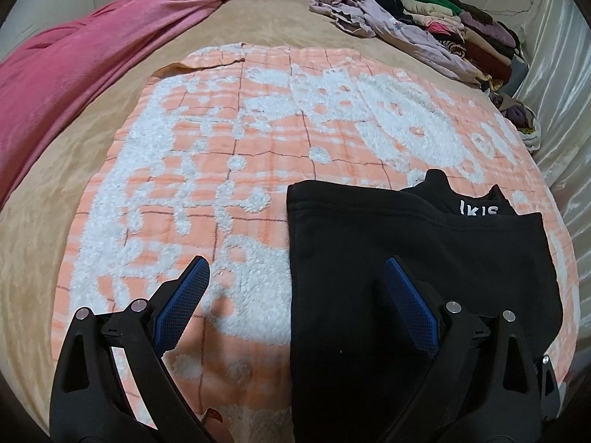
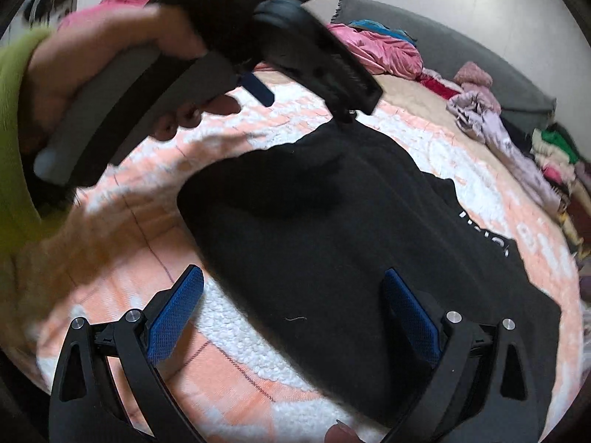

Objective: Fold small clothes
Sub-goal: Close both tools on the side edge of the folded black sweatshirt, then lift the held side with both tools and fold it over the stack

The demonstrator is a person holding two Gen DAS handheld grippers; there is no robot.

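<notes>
Apparently both grippers (image 1: pixel 295 277) (image 2: pixel 293 284) gape above black garment (image 1: pixel 406 277).

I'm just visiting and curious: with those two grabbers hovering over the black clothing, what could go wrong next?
Both grippers, left and right, are open, holding nothing. Closing low could pinch the fluffy orange-and-white blanket along with the black garment. In the right wrist view, the other handheld tool passes close overhead, so the two might bump. The garment's upper layer could slide and spoil the fold.
</notes>
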